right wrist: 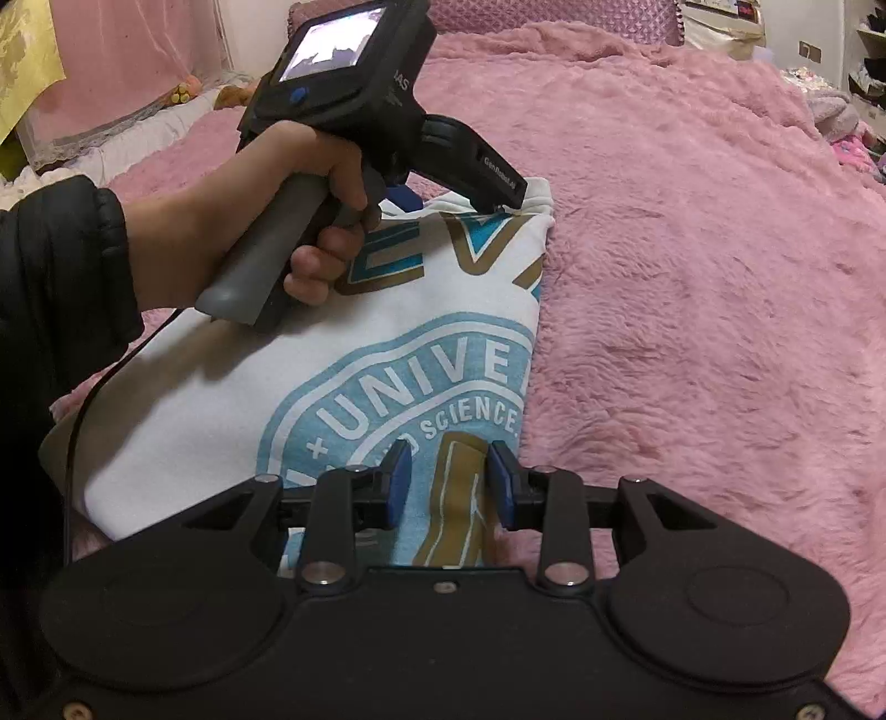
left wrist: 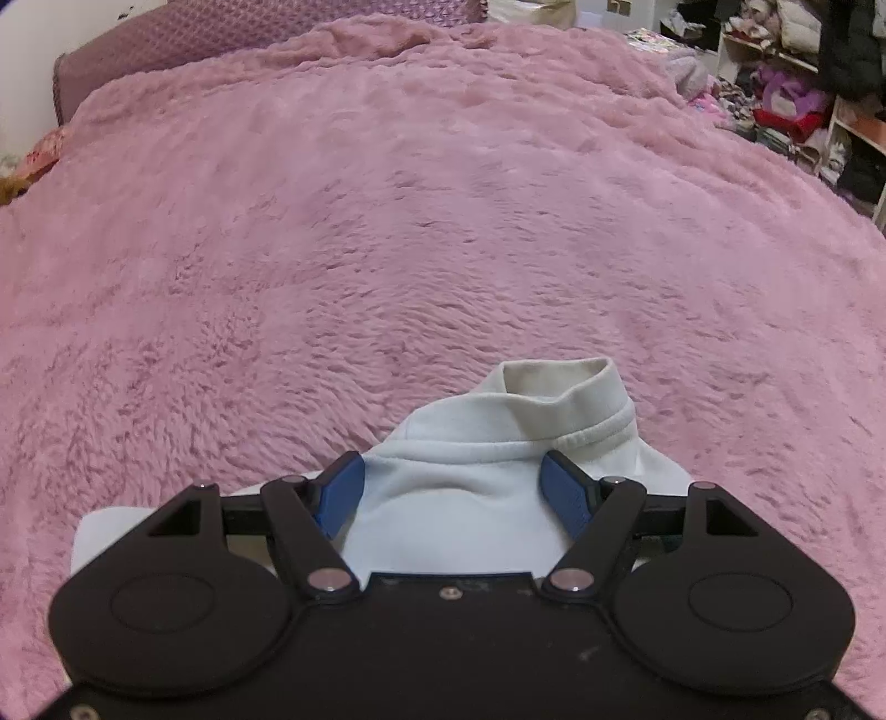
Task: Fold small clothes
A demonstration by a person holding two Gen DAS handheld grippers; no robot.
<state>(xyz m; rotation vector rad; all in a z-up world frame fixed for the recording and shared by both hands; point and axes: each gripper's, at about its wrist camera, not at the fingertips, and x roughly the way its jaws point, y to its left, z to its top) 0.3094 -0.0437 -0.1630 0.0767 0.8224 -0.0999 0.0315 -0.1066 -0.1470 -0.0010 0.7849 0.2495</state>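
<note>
A small white garment (right wrist: pixel 232 399) with a blue and gold printed crest lies on the pink blanket, its right side folded to a straight edge. In the left wrist view its collar end (left wrist: pixel 559 399) stands up just ahead. My left gripper (left wrist: pixel 453 487) is open, blue pads wide apart over the fabric near the collar; it also shows in the right wrist view (right wrist: pixel 443 194), held in a hand at the garment's far end. My right gripper (right wrist: pixel 449 487) is open over the crest at the near end, with fabric between its pads but not pinched.
The fluffy pink blanket (left wrist: pixel 387 221) covers the whole bed. A purple headboard (left wrist: pixel 221 33) is at the far end. Cluttered shelves (left wrist: pixel 803 83) stand to the right of the bed. A cable (right wrist: pixel 88 399) trails from the left gripper's handle.
</note>
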